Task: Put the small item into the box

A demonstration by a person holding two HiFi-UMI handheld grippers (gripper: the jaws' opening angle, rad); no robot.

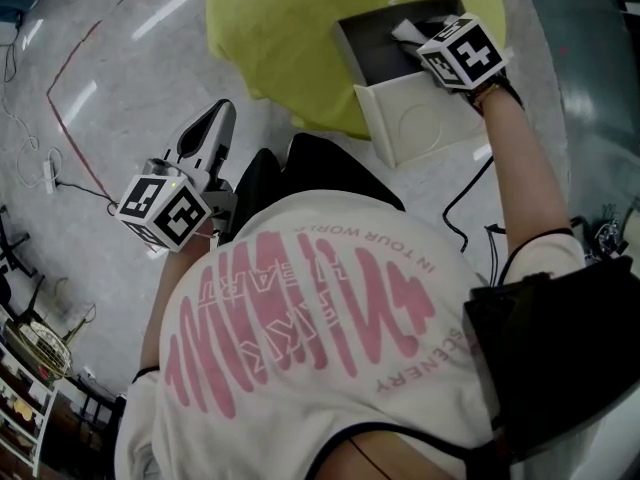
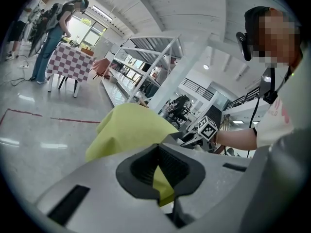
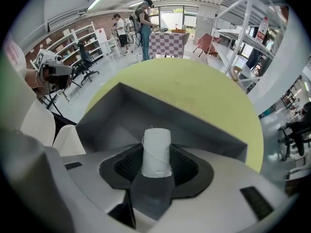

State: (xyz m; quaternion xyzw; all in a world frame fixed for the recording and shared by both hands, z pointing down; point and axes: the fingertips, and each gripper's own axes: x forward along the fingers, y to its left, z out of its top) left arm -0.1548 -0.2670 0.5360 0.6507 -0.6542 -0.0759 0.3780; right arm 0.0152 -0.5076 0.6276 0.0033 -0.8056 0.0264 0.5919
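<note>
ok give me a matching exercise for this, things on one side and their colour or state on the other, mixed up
Things:
1. roll
2. box
3. cloth
4. left claw

States:
a. yellow-green
b. shut, empty
c. open, grey inside
d. held in right claw

Pairs: 1-d, 2-c, 3-a, 4-b

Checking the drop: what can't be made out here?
- Box floor below the white roll: head view, hidden by the right gripper; right gripper view, by its jaws.
- Yellow table, far side: head view, cut off by top edge.
- Shelf contents: right gripper view, too small.
</note>
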